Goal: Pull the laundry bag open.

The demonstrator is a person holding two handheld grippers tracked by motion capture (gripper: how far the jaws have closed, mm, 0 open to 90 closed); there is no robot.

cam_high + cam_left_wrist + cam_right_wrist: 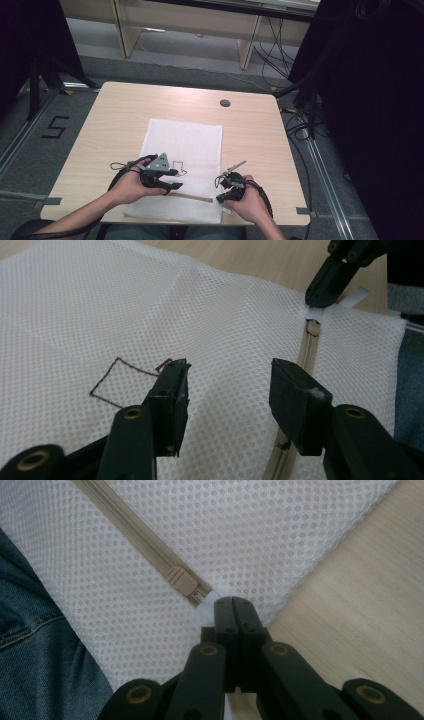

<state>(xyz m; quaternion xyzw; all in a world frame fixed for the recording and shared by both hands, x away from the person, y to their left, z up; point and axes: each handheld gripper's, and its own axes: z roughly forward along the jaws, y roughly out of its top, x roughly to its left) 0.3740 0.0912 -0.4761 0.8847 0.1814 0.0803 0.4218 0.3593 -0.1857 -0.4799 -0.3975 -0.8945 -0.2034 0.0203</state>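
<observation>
A light wooden table (pixel 125 110) stands on grey floor (pixel 30 150) beside black curtains (pixel 380 125).

Light wooden surface (pixel 115 117) with a round grommet hole (pixel 225 103) near its far edge, white mesh laundry bag (pixel 187 142) lay flat on it, zipper (pixel 192 197) toward the near edge.
</observation>
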